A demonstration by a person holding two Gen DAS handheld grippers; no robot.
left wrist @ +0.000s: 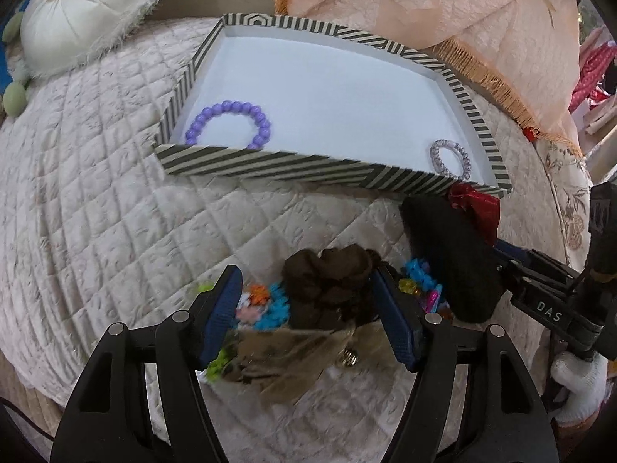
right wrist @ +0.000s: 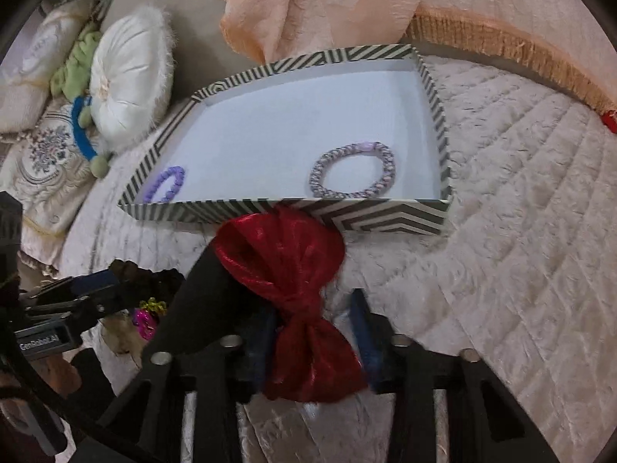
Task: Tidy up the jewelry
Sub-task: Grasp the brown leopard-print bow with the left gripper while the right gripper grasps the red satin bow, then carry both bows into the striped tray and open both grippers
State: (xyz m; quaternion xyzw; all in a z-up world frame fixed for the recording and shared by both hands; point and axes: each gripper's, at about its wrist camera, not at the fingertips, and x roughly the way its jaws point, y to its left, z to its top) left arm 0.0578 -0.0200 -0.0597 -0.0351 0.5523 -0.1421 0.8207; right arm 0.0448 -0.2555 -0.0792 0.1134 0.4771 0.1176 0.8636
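A striped tray (left wrist: 293, 166) (right wrist: 385, 222) with a white floor lies on the quilted bed. In it lie a purple bead bracelet (left wrist: 227, 121) (right wrist: 166, 185) and a lilac braided bracelet (left wrist: 451, 156) (right wrist: 353, 171). My left gripper (left wrist: 304, 305) is open, its jaws either side of a dark brown scrunchie (left wrist: 327, 281) on a pile of small colourful hair clips (left wrist: 270, 305) and a tan bow (left wrist: 293, 359). My right gripper (right wrist: 320, 332) is shut on a red and black bow (right wrist: 293, 270) and holds it just before the tray's near wall; the bow also shows in the left wrist view (left wrist: 455, 247).
A round white cushion (left wrist: 88, 11) (right wrist: 131, 77) lies left of the tray. Peach fringed fabric (left wrist: 443, 11) (right wrist: 347, 4) drapes behind it. Embroidered pillows (right wrist: 46, 154) and a blue and green cord (right wrist: 83, 135) lie far left. The quilted bedspread (left wrist: 96, 193) stretches all around.
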